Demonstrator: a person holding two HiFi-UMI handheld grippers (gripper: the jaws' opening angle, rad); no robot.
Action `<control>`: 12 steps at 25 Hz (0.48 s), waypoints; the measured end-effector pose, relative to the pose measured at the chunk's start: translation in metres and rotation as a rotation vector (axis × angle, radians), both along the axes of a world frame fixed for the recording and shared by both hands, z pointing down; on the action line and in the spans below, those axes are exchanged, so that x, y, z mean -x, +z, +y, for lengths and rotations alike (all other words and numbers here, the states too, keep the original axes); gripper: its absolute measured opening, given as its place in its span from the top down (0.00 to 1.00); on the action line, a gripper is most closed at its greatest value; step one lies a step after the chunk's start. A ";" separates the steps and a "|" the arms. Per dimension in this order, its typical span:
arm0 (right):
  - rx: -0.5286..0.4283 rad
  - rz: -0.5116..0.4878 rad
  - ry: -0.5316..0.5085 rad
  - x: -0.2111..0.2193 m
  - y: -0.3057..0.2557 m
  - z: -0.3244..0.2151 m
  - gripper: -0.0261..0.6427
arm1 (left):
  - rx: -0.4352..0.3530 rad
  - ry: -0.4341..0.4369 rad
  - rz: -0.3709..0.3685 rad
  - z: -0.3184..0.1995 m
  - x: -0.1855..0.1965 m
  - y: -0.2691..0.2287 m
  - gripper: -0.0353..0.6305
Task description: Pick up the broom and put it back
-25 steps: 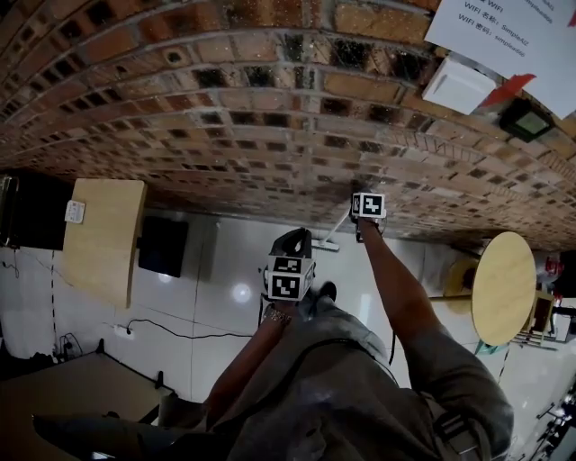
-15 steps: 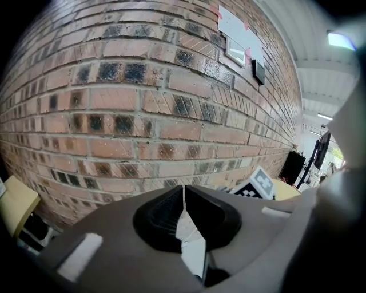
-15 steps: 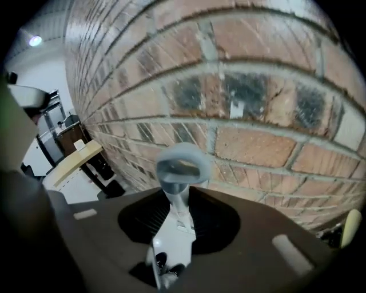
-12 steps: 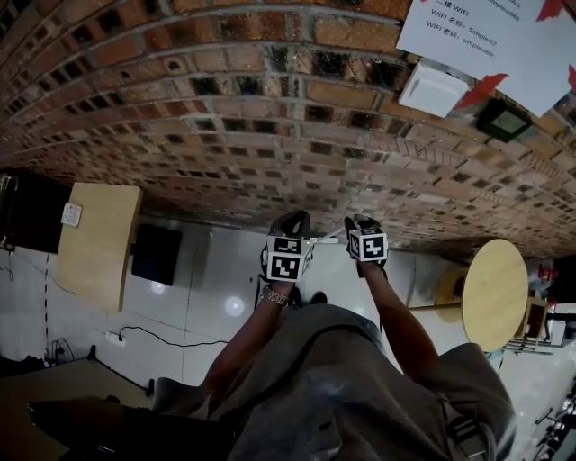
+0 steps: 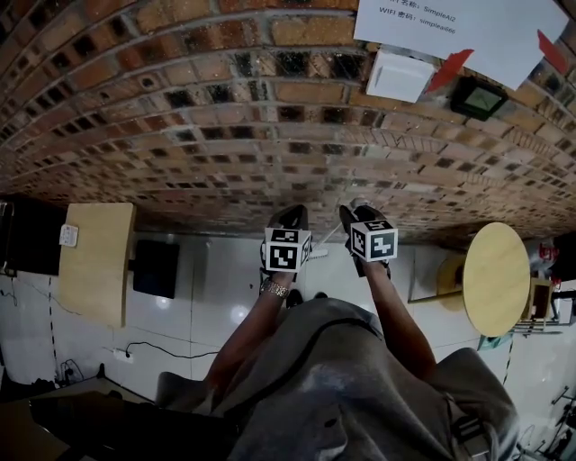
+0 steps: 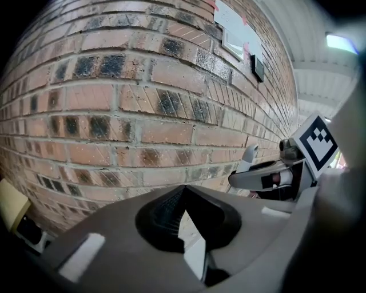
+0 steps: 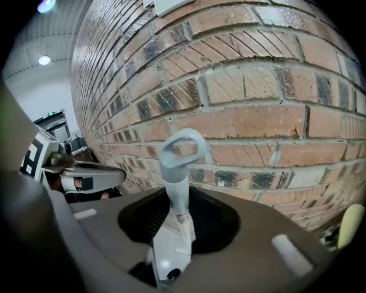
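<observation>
My right gripper (image 5: 355, 214) is shut on the broom's pale handle (image 7: 174, 229). The handle's grey loop end (image 7: 182, 153) sticks out past the jaws toward the brick wall (image 5: 225, 135). The brush end is hidden. In the left gripper view the loop end (image 6: 249, 155) shows at the tip of the right gripper (image 6: 251, 174). My left gripper (image 5: 290, 216) hangs just left of the right one, close to the wall. Its jaws (image 6: 183, 191) meet at the tips with nothing between them.
A round wooden table (image 5: 495, 279) stands at the right and a rectangular wooden one (image 5: 94, 261) at the left, with a black box (image 5: 155, 268) beside it. A cable (image 5: 171, 351) runs over the white floor. Paper notices (image 5: 450, 27) and a white box (image 5: 399, 74) hang on the wall.
The right gripper has risen with the broom handle and drawn in beside the left gripper. The left gripper has moved up a little toward the wall.
</observation>
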State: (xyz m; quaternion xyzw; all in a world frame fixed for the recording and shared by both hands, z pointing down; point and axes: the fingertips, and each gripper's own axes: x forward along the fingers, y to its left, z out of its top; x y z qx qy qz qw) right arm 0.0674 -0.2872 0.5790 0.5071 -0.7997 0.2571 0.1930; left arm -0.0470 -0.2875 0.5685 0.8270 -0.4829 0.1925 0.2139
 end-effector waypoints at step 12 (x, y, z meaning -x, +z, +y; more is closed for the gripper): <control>0.035 0.000 -0.050 0.015 0.002 0.012 0.81 | -0.021 0.018 0.020 -0.001 -0.009 -0.006 0.94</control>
